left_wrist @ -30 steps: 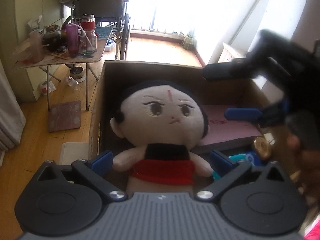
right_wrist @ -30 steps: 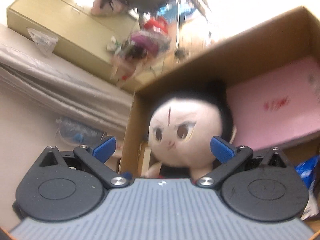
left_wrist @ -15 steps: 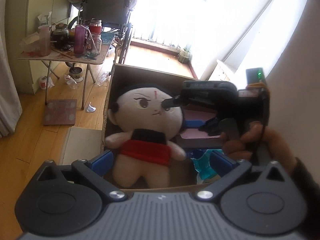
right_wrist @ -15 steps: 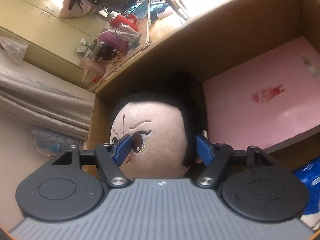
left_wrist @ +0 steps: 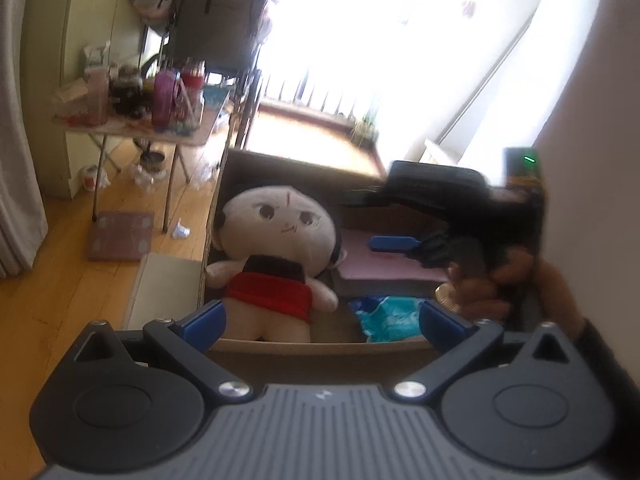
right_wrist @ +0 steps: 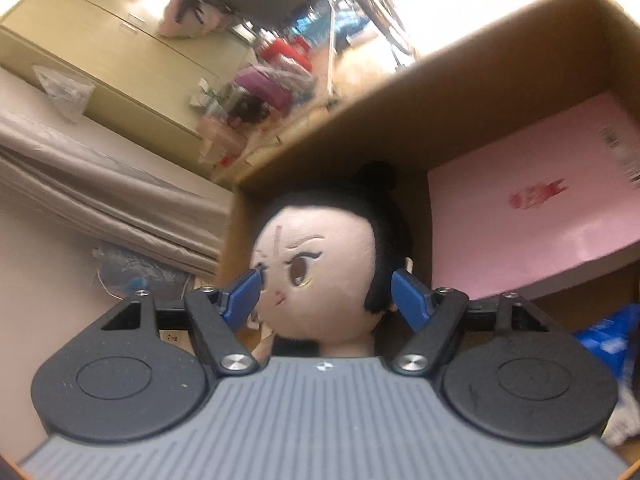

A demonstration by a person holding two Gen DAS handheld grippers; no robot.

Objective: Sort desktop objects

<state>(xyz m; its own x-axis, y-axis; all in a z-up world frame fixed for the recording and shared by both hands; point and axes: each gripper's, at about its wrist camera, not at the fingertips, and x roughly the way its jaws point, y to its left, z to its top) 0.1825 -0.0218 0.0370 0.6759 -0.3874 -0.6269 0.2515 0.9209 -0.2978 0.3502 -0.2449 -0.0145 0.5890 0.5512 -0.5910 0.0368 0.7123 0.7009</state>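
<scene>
One doll (left_wrist: pixel 276 256), pink book (right_wrist: pixel 532 216), perhaps blue wrapper (left_wrist: pixel 390 316), inside cardboard box (left_wrist: pixel 320 350).

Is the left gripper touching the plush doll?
Apart. The left wrist view shows the left gripper short of the cardboard box's near wall, the plush doll behind it.

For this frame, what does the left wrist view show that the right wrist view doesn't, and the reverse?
Only the left wrist view shows the doll's red skirt, the person's hand holding the right gripper, a brown floor scale, and the left gripper, open and empty in front of the box.

Only the right wrist view shows the right gripper's blue pads flanking the doll's head while its jaws are opening, and the pink box's barcode.

Both show the plush doll, cardboard box, pink box and cluttered folding table.
</scene>
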